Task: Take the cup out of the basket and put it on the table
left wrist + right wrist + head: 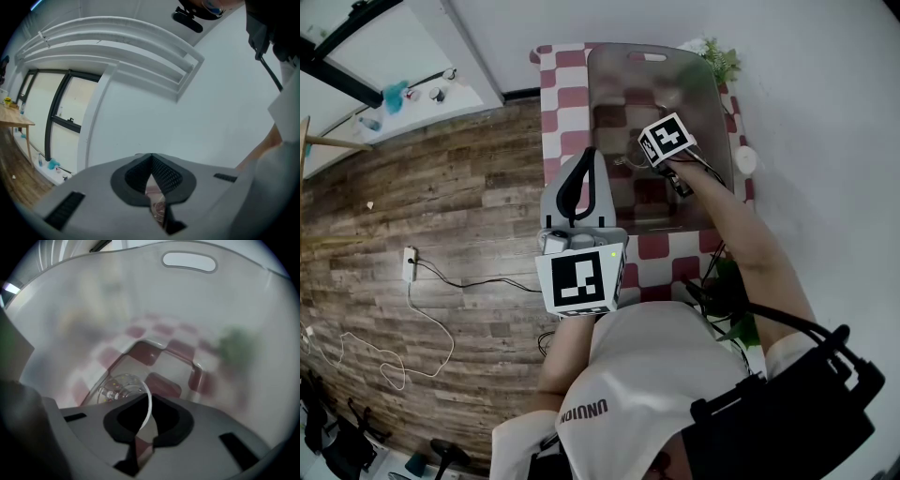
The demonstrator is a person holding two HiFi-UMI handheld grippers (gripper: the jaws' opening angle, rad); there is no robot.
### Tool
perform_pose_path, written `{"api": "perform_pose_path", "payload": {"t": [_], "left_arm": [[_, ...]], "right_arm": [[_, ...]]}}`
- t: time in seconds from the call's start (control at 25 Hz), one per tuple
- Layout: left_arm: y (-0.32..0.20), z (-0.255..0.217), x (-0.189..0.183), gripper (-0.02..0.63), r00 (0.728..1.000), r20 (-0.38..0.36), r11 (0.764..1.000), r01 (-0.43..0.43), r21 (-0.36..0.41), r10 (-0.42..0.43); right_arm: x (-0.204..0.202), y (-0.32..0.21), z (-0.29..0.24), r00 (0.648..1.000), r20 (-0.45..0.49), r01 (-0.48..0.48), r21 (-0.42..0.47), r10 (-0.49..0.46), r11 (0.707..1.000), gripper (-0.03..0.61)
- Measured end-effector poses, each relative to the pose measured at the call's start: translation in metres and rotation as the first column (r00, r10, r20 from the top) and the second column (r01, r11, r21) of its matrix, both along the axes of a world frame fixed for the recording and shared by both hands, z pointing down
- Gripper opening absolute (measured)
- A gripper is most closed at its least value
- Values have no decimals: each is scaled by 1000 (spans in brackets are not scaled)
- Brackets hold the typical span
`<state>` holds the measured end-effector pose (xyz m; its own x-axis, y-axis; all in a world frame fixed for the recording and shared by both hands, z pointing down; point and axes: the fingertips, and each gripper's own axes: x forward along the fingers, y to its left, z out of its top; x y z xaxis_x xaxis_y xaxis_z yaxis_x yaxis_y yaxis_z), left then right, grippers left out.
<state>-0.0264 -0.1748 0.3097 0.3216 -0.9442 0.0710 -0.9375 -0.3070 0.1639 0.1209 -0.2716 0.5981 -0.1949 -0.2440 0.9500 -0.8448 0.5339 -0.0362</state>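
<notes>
I see a wood-plank floor with a white power strip lying on it, a leafy green plant against the white wall, another plant nearer me, and a dark-framed window behind a small wooden table.

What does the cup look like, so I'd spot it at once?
Start at the table covered in red-and-white checks; a frosted, see-through basket stands on it. On the basket's floor is the cup, its rim between the right gripper's jaws: clear and round, the only thing seen inside the basket.
</notes>
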Motion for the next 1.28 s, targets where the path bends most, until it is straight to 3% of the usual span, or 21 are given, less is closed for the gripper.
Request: {"api": "perform_pose_path", "payload": {"t": [0.24,0.4,0.56,1.28], "left_arm": [[2,0,0,11,1000,11,1000,-1,0,1],[4,-4,-2,11,1000,-25,1000,16,1,-16],[7,-1,-5,11,1000,14,1000,10,2,-11],[11,-9,-1,11,1000,22,1000,1,22,-1]], "right_arm": [[-2,1,-3,1000,-4,6,8,-6,1000,40],[-7,-1,-11,1000,22,3,28,-4,1000,40],[-12,-4,-20,999,40,0,49,-2,999,40],[-23,-9,-55,997,71,26,143,-36,989,40]]}}
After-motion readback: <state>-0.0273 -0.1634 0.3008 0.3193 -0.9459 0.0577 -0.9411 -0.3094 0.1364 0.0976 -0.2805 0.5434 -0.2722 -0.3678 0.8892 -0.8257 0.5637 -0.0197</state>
